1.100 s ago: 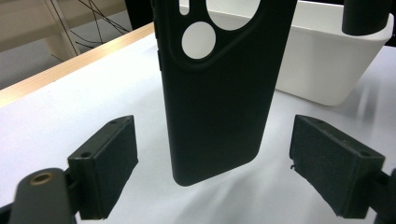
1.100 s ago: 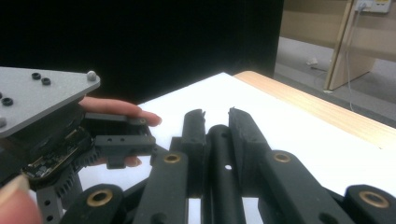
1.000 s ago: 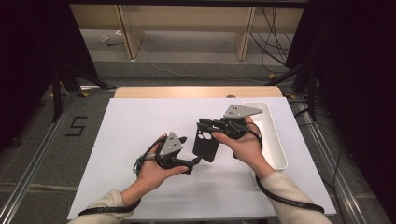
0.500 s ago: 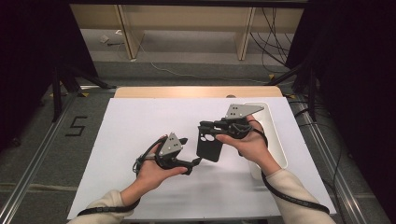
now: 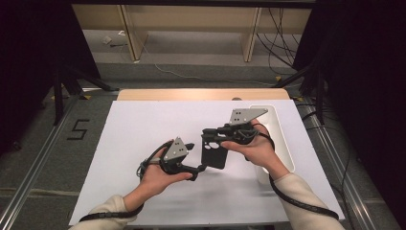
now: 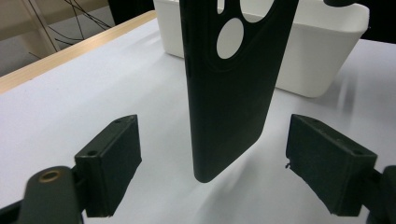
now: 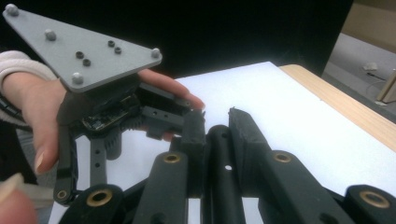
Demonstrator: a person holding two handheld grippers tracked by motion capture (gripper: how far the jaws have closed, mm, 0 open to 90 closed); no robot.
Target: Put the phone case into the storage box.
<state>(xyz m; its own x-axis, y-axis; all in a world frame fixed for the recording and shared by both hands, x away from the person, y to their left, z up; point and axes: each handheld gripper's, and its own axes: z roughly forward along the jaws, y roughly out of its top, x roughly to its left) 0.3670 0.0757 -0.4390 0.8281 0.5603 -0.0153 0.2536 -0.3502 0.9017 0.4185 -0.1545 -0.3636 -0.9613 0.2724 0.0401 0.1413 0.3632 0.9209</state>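
High view overhead facing forward, tongs views close, sharing the table (image 5: 143, 129)

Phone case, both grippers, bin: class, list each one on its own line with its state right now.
Phone case: upright, clamped at its top edge by the right gripper, lower end between the left fingers untouched.
Right gripper: shut on the case.
Left gripper: open.
Bin: upright on the table; its inside can't be seen.

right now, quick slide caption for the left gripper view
Black phone case hanging upright between the open left hand-held gripper jaws, white bin behind.
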